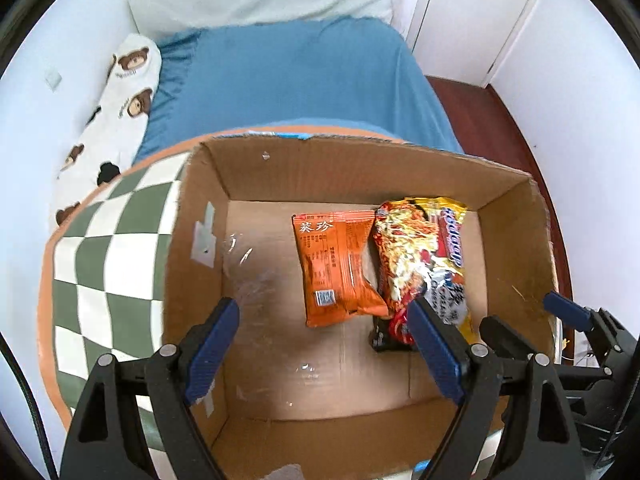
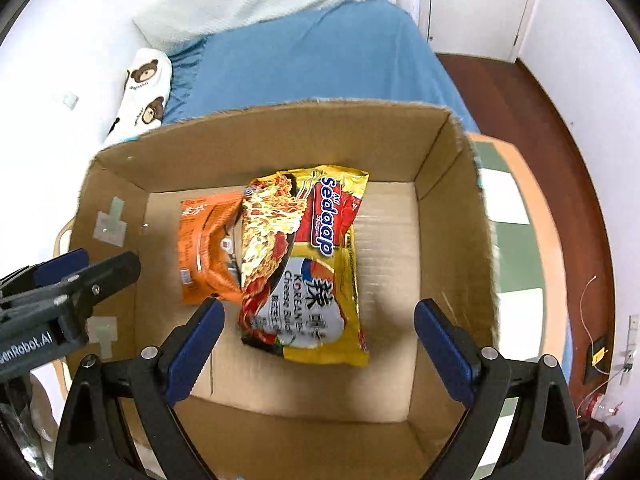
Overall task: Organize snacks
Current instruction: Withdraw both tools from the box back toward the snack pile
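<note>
Both of my claws hang just above the cardboard box (image 2: 452, 216), and both are spread apart with nothing between them: the right claw (image 2: 320, 344) over the near end of the yellow noodle packet (image 2: 316, 264), the left claw (image 1: 324, 344) over the bare box floor, just short of the orange snack pouch (image 1: 336, 264). As for the box, it holds two things, lying flat toward its far right corner in the left view: the orange snack pouch, and the yellow noodle packet touching its right side and lapping over its edge. Left of them the floor is bare cardboard with some shiny tape and scuffs. What worries me most is that overlap. If I close the right claw on the noodle packet at its near end, I may catch the pouch's edge with it and drag both, or pinch too hard and crush the noodles inside. The wrapper looks slick, so a shallow grip at the crimped end could slip. My two claws are also near each other, the left one showing at the edge of the right view, so reaching in together risks a knock. The box walls look soft and frayed at the rim; leaning on one could shove the box across the checkered surface (image 1: 104, 248), whose edge is near on the left.
</note>
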